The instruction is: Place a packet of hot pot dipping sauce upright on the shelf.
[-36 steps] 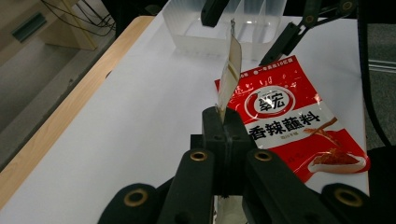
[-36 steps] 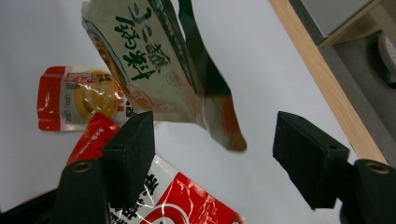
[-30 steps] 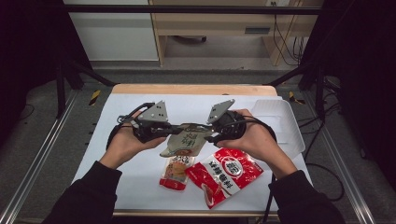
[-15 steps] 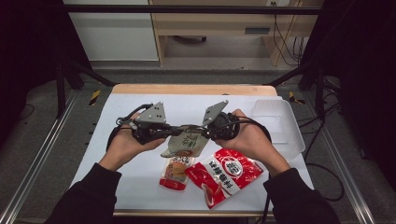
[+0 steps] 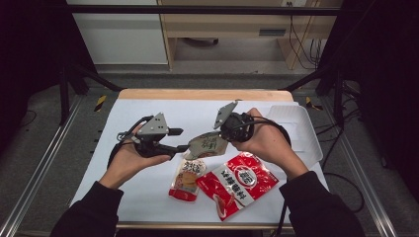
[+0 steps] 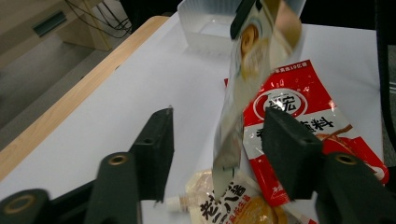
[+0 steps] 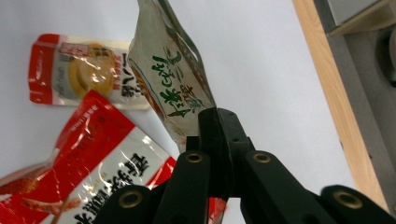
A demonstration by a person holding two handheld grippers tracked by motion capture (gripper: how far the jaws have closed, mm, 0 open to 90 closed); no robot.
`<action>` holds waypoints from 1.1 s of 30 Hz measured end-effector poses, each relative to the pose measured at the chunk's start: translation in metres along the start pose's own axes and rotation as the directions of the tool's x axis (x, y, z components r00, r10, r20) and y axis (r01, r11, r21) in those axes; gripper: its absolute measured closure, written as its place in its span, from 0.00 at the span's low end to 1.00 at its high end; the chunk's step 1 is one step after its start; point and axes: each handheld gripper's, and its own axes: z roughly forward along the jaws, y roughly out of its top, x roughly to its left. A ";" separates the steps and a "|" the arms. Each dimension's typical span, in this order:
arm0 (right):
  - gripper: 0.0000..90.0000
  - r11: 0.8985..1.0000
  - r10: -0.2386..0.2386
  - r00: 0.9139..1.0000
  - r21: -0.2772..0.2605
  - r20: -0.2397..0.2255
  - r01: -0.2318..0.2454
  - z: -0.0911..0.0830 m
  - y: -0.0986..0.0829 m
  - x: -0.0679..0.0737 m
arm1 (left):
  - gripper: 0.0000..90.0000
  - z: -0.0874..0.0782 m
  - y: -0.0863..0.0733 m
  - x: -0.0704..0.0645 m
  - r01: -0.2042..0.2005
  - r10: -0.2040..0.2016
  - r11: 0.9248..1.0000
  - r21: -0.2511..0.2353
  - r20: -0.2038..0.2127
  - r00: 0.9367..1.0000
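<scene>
The pale, glossy foil sachet with green lettering point(image 5: 208, 145) hangs in the air above the middle of the white bench point(image 5: 123, 116), pinched at one corner by the right claw point(image 7: 212, 140) — its jaws are clenched on the sachet's edge. The left claw point(image 6: 217, 149) is released, jaws spread wide, with the sachet's free end hanging between them but touching neither. Below, on the bench, lie a small orange-and-white spouted pouch point(image 5: 187, 174) and, just right of it, a large red-and-white seasoning packet point(image 5: 238, 181) — the two touch. A clear plastic tray point(image 5: 302, 129) sits at the bench's far right.
</scene>
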 end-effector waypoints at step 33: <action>1.00 0.991 0.135 0.967 -0.040 0.217 -0.129 -0.106 -0.091 -0.030 | 0.10 -0.053 -0.171 0.006 0.240 -0.229 0.971 -0.017 -0.359 0.905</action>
